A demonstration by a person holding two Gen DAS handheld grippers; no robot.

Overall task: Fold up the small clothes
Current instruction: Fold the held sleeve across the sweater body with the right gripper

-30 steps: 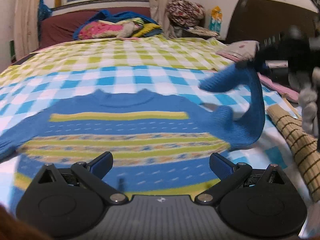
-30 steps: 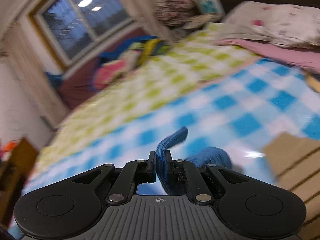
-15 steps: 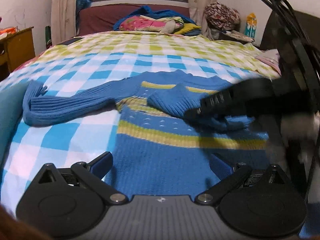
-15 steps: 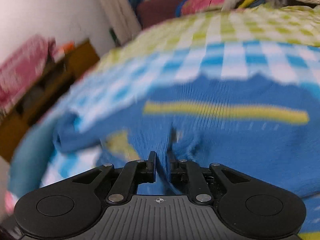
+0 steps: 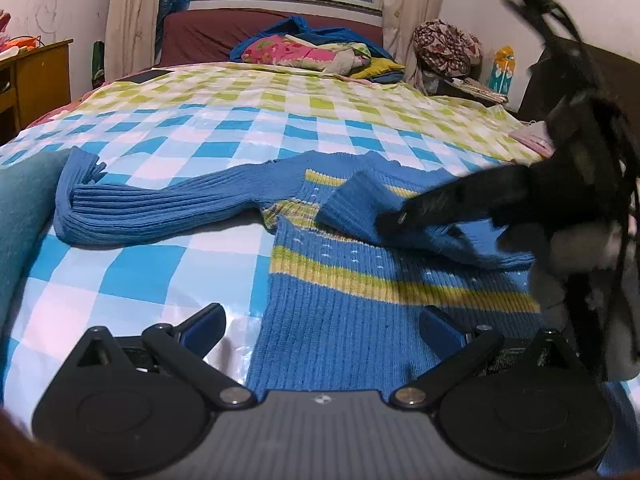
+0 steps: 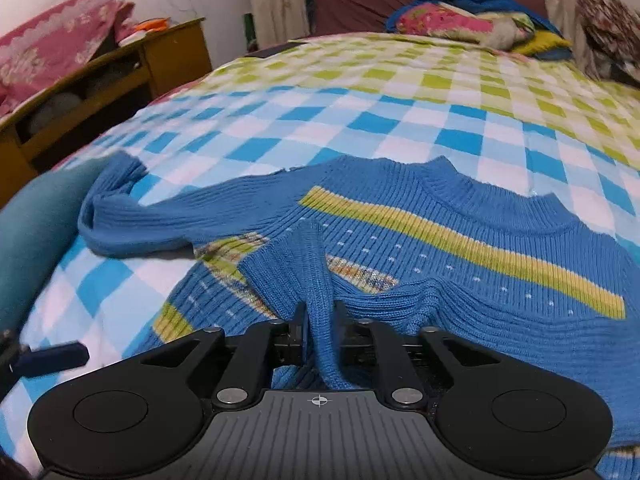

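Note:
A blue knit sweater (image 5: 360, 280) with yellow stripes lies flat on the checkered bedsheet (image 5: 280, 120). One sleeve (image 6: 288, 272) is folded across its chest, and my right gripper (image 6: 320, 312) is closing on it, pads pressing the knit. The left wrist view shows that gripper (image 5: 390, 222) reaching in from the right onto the folded sleeve (image 5: 360, 208). The other sleeve (image 5: 160, 208) stretches out to the left, its cuff bent back. Low over the sweater's left edge near the hem, my left gripper (image 5: 322, 316) is open with nothing between its fingers.
A teal cloth (image 5: 20, 220) lies at the bed's left edge beside the outstretched sleeve. Bright bedding (image 5: 304, 50) is piled at the far end under the window. A wooden cabinet (image 6: 120, 68) stands left of the bed, and a patterned bundle (image 5: 444, 46) sits far right.
My right gripper carried the sleeve from the right, in the air, across onto the sweater's chest and lowered it. My left gripper shifted left, to the sweater's left edge.

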